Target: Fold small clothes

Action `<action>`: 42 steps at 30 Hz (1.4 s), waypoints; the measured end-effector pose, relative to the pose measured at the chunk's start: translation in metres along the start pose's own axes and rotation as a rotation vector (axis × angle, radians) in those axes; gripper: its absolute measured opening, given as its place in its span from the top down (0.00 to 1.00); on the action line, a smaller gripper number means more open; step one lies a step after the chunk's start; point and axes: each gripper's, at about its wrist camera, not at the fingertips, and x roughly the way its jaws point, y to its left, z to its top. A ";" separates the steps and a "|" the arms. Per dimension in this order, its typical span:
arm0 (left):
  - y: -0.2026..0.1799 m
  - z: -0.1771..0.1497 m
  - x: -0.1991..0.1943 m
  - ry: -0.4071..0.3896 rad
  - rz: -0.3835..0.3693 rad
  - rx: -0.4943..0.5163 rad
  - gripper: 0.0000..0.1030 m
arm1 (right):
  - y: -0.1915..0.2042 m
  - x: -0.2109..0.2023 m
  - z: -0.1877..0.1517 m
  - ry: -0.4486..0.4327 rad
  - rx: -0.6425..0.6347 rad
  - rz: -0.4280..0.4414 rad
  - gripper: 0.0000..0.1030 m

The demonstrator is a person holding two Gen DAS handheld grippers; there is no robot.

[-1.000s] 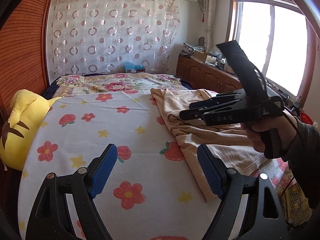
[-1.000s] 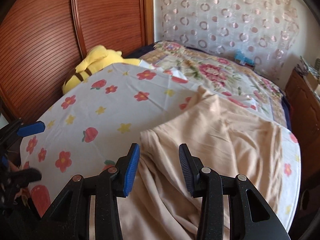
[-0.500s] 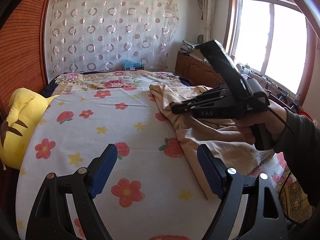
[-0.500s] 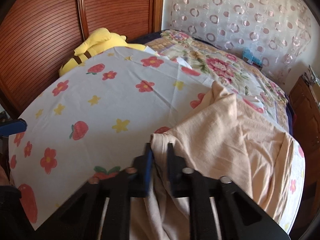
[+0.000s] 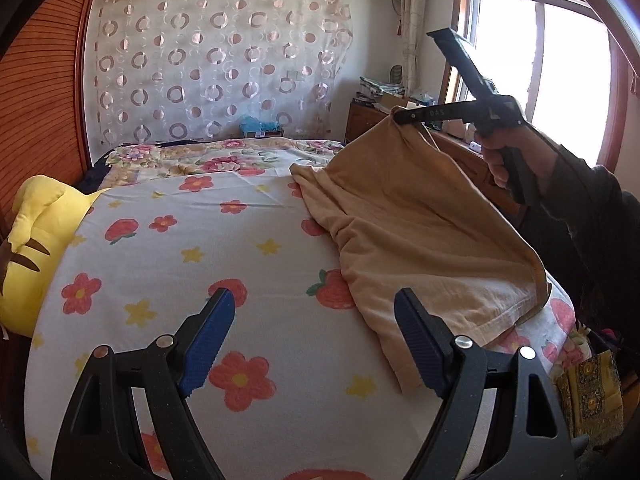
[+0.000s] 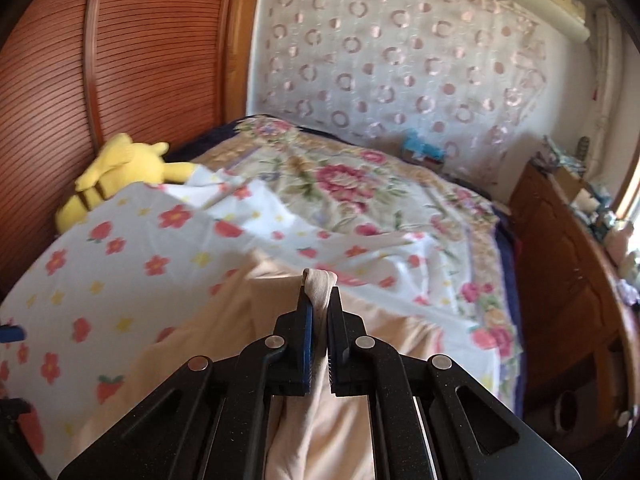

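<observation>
1. Beige garment [image 5: 404, 232] on the right half of the bed, one corner lifted clear, remainder draped down onto the flower-print sheet [image 5: 192, 264]; near hem lying at the bed's right edge.
2. Right gripper [image 6: 319, 300] pressed together on a bunched edge of the garment, cloth poking out above the fingertips; seen from the left wrist view raised above the bed before the window [image 5: 560, 68], held by the right hand [image 5: 508, 152].
3. Left gripper [image 5: 314, 340] spread wide, low over the sheet, nothing between its blue pads [image 5: 208, 344]; right pad just beside the garment's near hem, contact not determinable.
4. Yellow plush toy [image 5: 32, 240] at the bed's left edge, against the wooden panel [image 6: 120, 60].
5. Floral quilt [image 6: 360, 184] on the far bed, circle-pattern curtain [image 5: 216, 60] behind.
</observation>
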 end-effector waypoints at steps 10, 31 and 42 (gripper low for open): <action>-0.009 -0.007 0.007 0.028 -0.015 0.020 0.20 | -0.044 0.058 -0.007 0.117 0.146 -0.295 0.88; -0.035 -0.011 0.027 0.130 -0.107 0.068 0.29 | 0.001 -0.121 -0.164 0.139 0.186 -0.015 0.68; -0.044 -0.018 0.042 0.222 -0.152 0.073 0.45 | -0.005 -0.160 -0.186 0.171 0.243 0.008 0.67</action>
